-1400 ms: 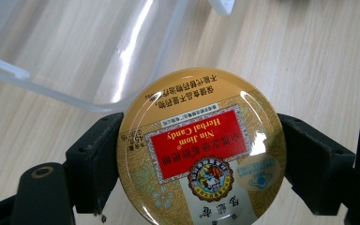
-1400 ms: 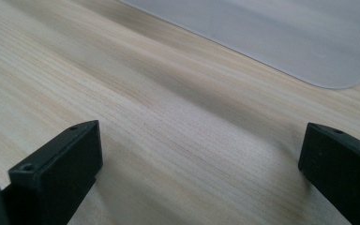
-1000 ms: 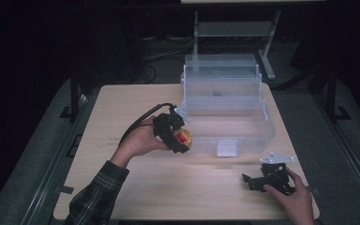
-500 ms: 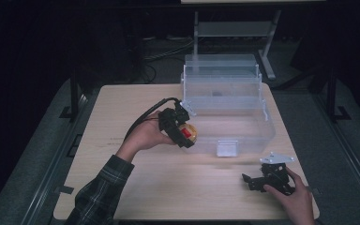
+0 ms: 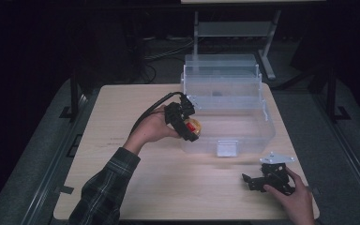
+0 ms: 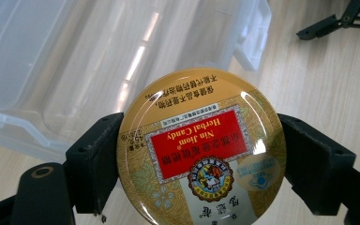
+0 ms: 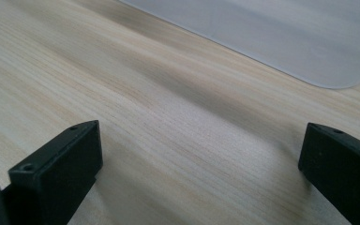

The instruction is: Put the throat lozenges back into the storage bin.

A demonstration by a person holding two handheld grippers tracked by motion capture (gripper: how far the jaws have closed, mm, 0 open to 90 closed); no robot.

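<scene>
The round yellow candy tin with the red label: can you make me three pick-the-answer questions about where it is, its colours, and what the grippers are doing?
1. Where is the round yellow candy tin with the red label?
A. between the left gripper's jaws
B. flat on the wooden table
C. under the right gripper

2. What colour is the clear plastic storage box?
A. red
B. see-through
C. black

3. How is the right gripper?
A. shut on the tin
B. open, low over the wooden table
C. inside the box

Answers: 1 A, the left gripper clamps the tin's sides; 2 B, the table shows through it; 3 B, its jaws stand wide apart with only wood between.

Candy tin btwn both jaws — clear bin behind
</scene>
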